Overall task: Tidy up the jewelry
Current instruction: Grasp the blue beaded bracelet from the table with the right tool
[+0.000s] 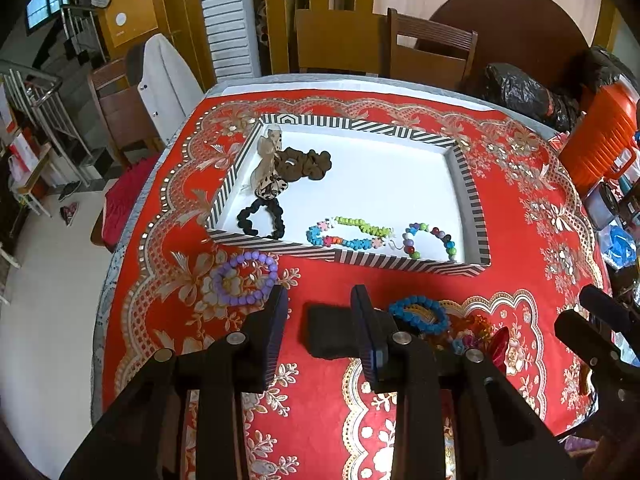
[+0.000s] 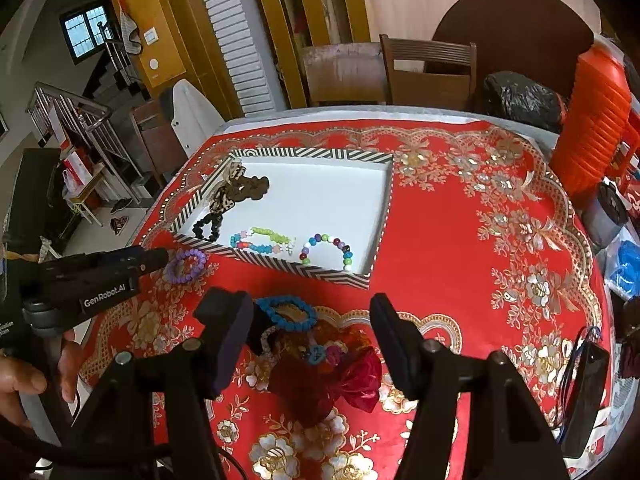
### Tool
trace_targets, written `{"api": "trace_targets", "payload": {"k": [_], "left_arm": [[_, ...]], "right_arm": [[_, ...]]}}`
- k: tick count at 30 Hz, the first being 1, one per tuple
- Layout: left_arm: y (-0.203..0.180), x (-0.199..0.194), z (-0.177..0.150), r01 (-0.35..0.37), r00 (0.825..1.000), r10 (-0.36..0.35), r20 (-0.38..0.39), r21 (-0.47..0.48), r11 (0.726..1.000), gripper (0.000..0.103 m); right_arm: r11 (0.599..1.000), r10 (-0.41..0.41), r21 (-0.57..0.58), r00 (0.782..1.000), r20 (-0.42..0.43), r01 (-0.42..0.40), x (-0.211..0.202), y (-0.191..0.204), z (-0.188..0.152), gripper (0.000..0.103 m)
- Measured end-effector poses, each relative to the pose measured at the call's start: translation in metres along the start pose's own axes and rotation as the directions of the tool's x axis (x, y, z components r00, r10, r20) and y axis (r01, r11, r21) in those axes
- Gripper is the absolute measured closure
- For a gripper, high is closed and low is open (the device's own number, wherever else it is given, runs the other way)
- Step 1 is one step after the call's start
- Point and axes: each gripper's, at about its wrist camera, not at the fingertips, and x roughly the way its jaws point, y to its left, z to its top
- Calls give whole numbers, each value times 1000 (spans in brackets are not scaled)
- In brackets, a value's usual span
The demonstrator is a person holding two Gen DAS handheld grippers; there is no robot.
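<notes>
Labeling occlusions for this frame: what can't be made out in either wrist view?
- Black block, left wrist view: right side hidden behind the left tool finger.
- Pile of red bow and small beaded pieces, right wrist view: tangled, count unclear.
- Blue bead bracelet, left wrist view: its near-left part hidden by the finger.
- Right tool: only its tip visible in left wrist view, cut off by the right edge.
</notes>
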Motion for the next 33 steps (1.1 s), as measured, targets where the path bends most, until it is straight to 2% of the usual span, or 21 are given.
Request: {"api": "trace_targets", "payload": {"k": [21,26,33], "left_arm": [[1,8,-6,18,999,-18,-33,1,1000,84],[12,13,-9,43,998,-44,-54,-22,999,84],[30,31,-17,91,987,-103,-120,-105,990,84]], "right_arm": [[1000,-3,19,1000,-29,3,7,-4,-4,39],[999,-9,38,999,-35,10,8,-15,-9,39],[995,-15,98,995,-102,25,23,-46,-36,39]]}}
